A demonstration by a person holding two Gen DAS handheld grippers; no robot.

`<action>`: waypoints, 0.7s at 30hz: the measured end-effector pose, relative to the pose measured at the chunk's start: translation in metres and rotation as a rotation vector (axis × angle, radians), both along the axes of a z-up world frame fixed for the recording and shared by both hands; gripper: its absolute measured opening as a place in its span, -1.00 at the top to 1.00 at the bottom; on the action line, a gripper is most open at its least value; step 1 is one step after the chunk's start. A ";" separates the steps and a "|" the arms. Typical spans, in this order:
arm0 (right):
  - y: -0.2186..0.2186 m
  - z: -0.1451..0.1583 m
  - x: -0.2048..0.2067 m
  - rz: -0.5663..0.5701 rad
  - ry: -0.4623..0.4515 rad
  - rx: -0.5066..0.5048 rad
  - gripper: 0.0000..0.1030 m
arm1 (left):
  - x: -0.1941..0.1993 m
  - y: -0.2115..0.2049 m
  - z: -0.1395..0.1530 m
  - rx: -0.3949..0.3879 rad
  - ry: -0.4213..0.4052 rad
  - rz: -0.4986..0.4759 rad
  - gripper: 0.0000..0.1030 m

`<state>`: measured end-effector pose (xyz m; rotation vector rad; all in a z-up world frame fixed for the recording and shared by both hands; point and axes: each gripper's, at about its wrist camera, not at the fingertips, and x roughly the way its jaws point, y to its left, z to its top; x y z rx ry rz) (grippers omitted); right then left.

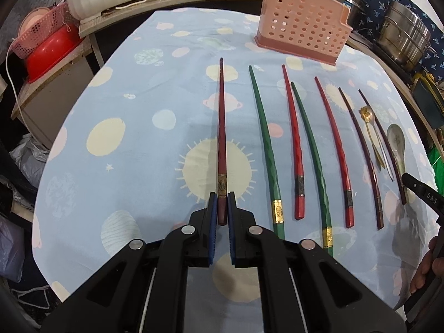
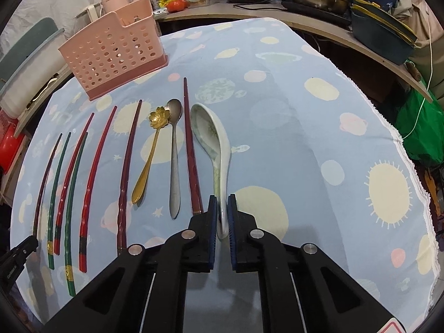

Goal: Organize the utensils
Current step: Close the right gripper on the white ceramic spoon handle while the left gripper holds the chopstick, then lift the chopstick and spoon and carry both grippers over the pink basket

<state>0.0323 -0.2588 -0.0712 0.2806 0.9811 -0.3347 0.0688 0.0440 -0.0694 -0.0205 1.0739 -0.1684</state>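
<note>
My left gripper [image 1: 222, 197] is shut on the thick end of a dark red chopstick [image 1: 221, 127] that points away across the table. To its right lie several green, red and dark chopsticks [image 1: 294, 144], a gold flower spoon [image 1: 367, 116] and a ceramic spoon [image 1: 396, 141]. My right gripper [image 2: 222, 199] is shut on the handle of the white ceramic spoon [image 2: 211, 130]. Left of it lie a dark red chopstick [image 2: 191, 149], a steel spoon [image 2: 174, 155] and the gold flower spoon [image 2: 151, 149]. A pink perforated utensil holder [image 1: 302, 22] stands at the back; it also shows in the right wrist view [image 2: 113, 52].
The table has a blue planet-print cloth [image 1: 133, 127]. A red bowl in a pink basket [image 1: 47, 47] sits off the left edge. Steel pots [image 1: 402, 36] and a counter [image 2: 319, 19] with bottles stand behind the table. The right gripper's tip [image 1: 416, 188] shows at the left view's right edge.
</note>
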 end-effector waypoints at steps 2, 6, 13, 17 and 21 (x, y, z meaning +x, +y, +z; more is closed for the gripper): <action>0.001 -0.001 0.001 -0.003 0.001 -0.012 0.63 | 0.001 0.000 -0.005 0.002 0.012 0.003 0.86; 0.005 -0.004 0.001 0.006 0.003 -0.038 0.65 | 0.001 -0.001 -0.007 0.007 0.008 0.000 0.86; 0.007 -0.002 -0.002 0.012 -0.004 -0.022 0.83 | -0.001 -0.001 -0.007 0.004 -0.003 0.006 0.85; 0.006 0.001 -0.006 0.003 -0.011 0.003 0.84 | 0.000 -0.002 -0.008 -0.015 -0.008 0.009 0.80; 0.007 0.003 -0.009 0.004 -0.013 0.007 0.84 | -0.002 -0.006 -0.008 -0.006 -0.028 0.005 0.71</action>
